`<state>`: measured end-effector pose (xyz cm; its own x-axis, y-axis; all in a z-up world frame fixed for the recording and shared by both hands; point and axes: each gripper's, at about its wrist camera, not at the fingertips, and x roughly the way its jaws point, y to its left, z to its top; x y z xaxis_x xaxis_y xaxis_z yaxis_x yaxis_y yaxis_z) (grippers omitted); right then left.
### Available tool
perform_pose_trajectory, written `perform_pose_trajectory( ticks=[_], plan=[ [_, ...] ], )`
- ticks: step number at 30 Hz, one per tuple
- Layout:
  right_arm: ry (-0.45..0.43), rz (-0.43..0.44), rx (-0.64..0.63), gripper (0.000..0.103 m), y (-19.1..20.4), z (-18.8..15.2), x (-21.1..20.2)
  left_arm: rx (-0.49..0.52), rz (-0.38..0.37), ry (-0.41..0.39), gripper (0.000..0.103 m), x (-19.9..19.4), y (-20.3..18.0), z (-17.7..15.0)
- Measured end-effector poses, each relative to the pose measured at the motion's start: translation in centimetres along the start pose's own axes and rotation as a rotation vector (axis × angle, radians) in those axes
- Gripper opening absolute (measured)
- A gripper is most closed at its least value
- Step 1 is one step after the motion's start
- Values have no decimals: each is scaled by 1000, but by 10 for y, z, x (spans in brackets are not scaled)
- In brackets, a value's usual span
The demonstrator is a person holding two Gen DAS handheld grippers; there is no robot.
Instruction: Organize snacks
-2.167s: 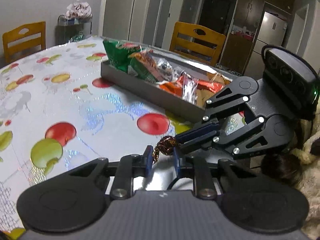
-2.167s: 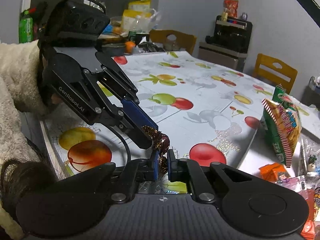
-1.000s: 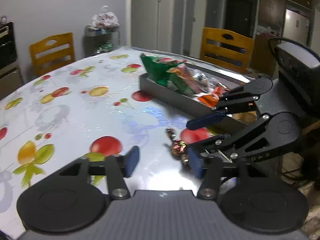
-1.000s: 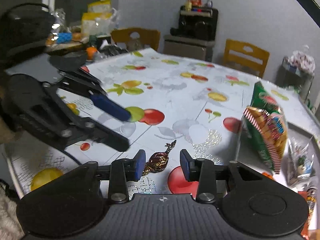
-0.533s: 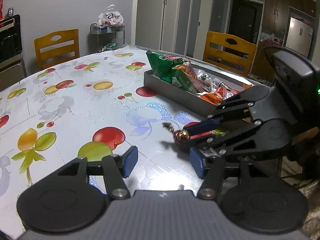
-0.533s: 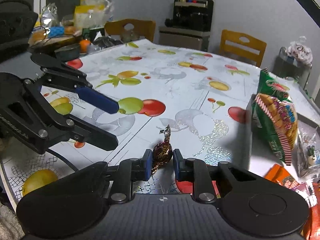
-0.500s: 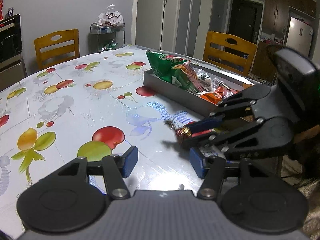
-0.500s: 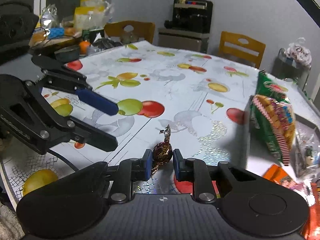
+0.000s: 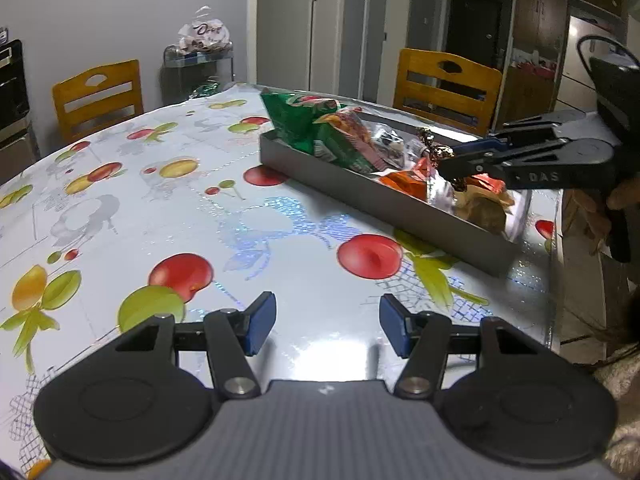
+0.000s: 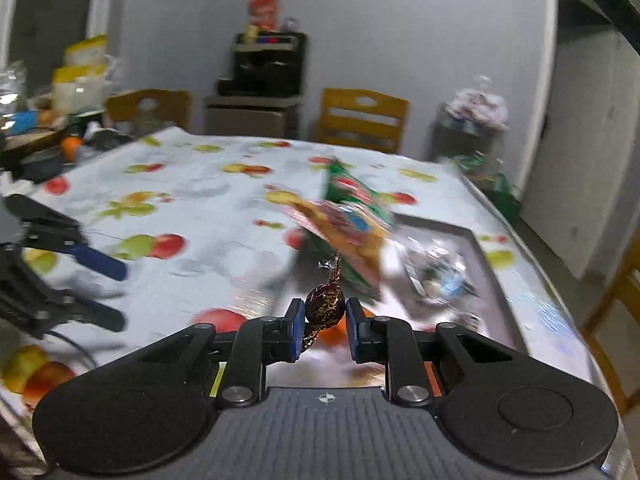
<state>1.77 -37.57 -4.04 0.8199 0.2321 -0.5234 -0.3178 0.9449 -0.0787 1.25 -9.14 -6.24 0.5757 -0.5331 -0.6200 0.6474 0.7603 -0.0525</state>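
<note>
The right gripper (image 10: 322, 325) is clenched on a brown foil-wrapped candy (image 10: 325, 305), its jaws having just closed on it. Just ahead and below lies the grey tray (image 10: 476, 240) of snack packets. The left gripper (image 9: 327, 324), jaws parted and empty, hovers above the fruit-print tablecloth (image 9: 168, 200), the tray farther ahead to its right.

A wide stretch of the fruit-printed table (image 9: 168, 208) lies bare to the left of the grey rectangular tray (image 9: 360, 188), open to approach. The tray is crowded: a green snack bag (image 9: 304, 120) stands tall at its far end, with orange and clear packets (image 9: 404, 182) heaped along its length. The right gripper (image 9: 444, 160), clamped on a brown foil-wrapped candy (image 10: 325, 305), hangs over the tray's near half. Yellow wooden chairs (image 9: 448, 84) ring the table's far edges.
</note>
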Motion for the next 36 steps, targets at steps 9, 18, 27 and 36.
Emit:
perform_pose_trajectory(
  ticks=[9, 18, 27, 36],
  plan=[
    [18, -27, 1, 30, -1, -9, 4, 51, -28, 0, 56, 6, -23, 7],
    [-17, -112, 99, 74, -2, -16, -37, 73, -57, -59, 82, 1, -33, 9],
    [22, -233, 215, 103, 27, -47, -67, 58, 18, -80, 95, 7, -50, 8],
    [129, -301, 336, 103, 38, -63, -61, 81, 47, -51, 97, 13, -71, 1]
  ],
)
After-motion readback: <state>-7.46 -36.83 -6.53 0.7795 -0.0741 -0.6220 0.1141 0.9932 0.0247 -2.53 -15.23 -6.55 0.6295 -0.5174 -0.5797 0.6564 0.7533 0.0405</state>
